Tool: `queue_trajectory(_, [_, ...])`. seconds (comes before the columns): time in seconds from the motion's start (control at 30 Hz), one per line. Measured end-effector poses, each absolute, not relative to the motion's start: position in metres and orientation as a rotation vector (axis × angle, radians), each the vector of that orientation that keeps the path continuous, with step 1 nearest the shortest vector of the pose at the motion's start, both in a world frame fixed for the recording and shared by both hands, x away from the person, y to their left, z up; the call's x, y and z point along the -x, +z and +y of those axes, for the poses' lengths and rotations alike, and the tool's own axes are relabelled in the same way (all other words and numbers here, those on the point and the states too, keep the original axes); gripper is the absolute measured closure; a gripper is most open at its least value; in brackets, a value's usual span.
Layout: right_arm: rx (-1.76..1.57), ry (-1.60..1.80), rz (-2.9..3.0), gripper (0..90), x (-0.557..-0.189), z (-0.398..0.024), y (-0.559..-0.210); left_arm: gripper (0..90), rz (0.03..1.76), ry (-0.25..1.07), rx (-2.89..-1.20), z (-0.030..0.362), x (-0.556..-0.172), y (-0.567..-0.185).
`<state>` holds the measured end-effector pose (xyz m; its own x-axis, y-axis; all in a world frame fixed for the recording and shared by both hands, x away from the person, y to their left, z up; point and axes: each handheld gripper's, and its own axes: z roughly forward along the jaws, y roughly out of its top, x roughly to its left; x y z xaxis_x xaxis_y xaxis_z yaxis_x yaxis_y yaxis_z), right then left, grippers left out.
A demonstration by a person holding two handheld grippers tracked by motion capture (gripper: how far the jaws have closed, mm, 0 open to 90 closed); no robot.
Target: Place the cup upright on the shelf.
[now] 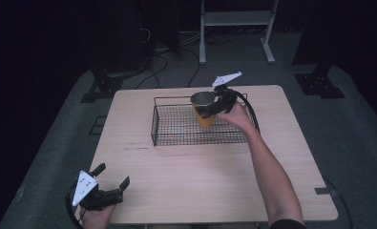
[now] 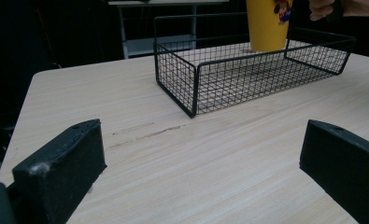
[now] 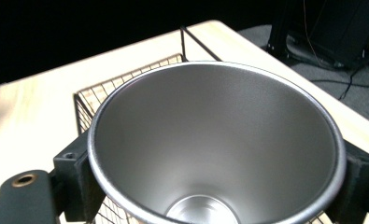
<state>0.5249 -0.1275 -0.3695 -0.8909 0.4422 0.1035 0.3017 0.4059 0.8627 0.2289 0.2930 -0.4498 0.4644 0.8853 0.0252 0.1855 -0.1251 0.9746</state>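
Since the right gripper [image 1: 214,106] is clamped on the yellow cup [image 1: 204,117], which stands upright in the far right part of the wire basket [image 1: 176,138], I'd say placing is basically done; only letting go is left. The left gripper [image 1: 110,180] idles wide open and empty at the near left table [image 1: 200,181] corner. Light wood top, dark room, cables on the floor behind.

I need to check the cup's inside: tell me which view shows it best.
The right gripper view: it looks straight down into the cup, showing bare metal walls and bottom. The high view shows its rim and yellow side; the left gripper view shows its yellow outside.
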Motion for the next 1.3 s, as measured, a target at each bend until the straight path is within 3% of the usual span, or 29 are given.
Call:
queue_trajectory(0.6, [-0.734,1.385,2.585,11.9,-0.538,-0.126,-0.405,0.0,0.948,0.787,-1.601,0.293,-0.229,-0.449])
queue_trajectory(1.3, [-0.673,1.331,2.61,11.6,-0.531,-0.117,-0.41,0.0,0.947,0.787,-1.598,0.293,-0.229,-0.449])
